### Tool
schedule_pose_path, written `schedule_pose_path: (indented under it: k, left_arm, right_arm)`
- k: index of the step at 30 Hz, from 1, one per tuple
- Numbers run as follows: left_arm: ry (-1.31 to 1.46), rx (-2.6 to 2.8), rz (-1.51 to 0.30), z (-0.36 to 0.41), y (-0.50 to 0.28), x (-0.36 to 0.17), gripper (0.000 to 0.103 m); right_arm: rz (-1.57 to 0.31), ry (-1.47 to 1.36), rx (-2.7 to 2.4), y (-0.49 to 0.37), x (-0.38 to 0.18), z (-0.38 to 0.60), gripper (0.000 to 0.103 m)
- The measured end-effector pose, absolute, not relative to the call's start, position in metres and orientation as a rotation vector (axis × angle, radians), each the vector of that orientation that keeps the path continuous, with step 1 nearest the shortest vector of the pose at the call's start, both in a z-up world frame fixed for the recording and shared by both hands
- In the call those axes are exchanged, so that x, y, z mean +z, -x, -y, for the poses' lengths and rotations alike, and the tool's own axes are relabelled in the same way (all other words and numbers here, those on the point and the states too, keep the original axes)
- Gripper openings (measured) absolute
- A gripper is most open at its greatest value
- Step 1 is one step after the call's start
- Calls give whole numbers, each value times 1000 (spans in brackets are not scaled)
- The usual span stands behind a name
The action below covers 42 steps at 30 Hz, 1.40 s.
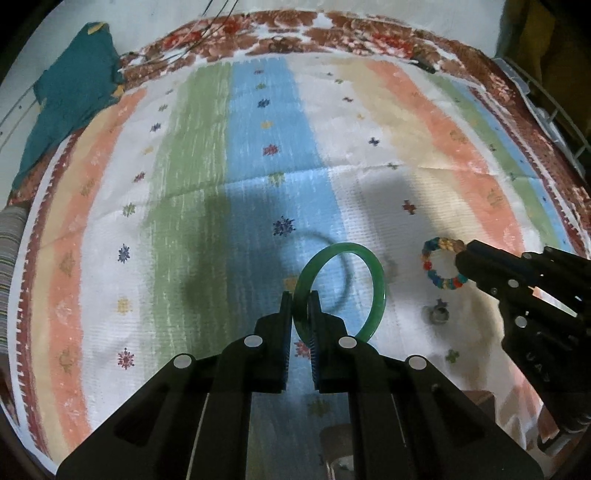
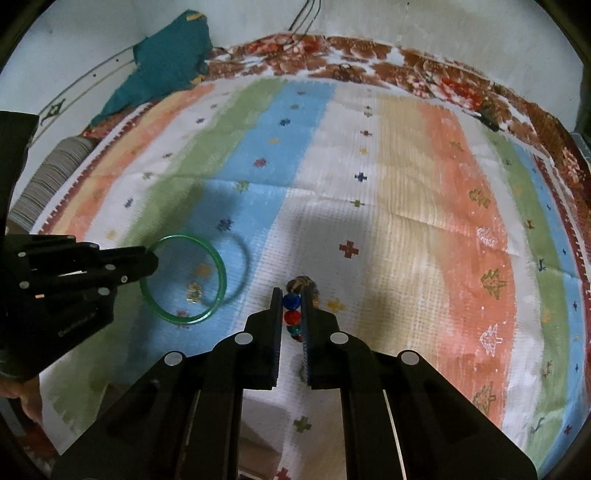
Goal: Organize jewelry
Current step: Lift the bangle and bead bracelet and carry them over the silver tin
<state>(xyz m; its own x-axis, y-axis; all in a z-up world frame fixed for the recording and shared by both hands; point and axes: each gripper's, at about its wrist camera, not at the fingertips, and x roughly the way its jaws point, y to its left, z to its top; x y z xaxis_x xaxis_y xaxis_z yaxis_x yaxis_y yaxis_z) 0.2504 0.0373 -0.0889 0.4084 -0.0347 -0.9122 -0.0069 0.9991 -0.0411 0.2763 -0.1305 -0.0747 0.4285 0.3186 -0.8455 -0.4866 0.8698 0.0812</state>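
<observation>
My left gripper (image 1: 300, 301) is shut on a green bangle (image 1: 376, 280) and holds it above the striped cloth (image 1: 258, 122); its shadow falls on the blue stripe. The bangle also shows in the right wrist view (image 2: 221, 269), with the left gripper (image 2: 149, 260) at its left rim. My right gripper (image 2: 291, 295) is shut on a multicoloured beaded bracelet (image 2: 291, 308), held edge-on between the jaws. In the left wrist view the bracelet (image 1: 428, 264) hangs as a ring from the right gripper (image 1: 461, 254). A small metallic piece (image 1: 437, 314) lies on the cloth below the bracelet; it also shows in the right wrist view (image 2: 194, 293).
A teal cloth (image 1: 70, 92) lies at the far left corner of the bed. A striped cushion (image 2: 48, 177) sits at the left edge. Wires (image 1: 207, 26) hang on the back wall. A wire rack (image 1: 554, 110) stands at the far right.
</observation>
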Motion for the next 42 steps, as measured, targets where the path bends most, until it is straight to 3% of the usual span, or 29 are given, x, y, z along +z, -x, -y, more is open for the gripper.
schedule_pose_path:
  k: [42]
  left_arm:
    - [57, -142, -980, -19, -153, -14, 8]
  right_arm:
    - [-839, 115, 541, -199, -11, 160, 10]
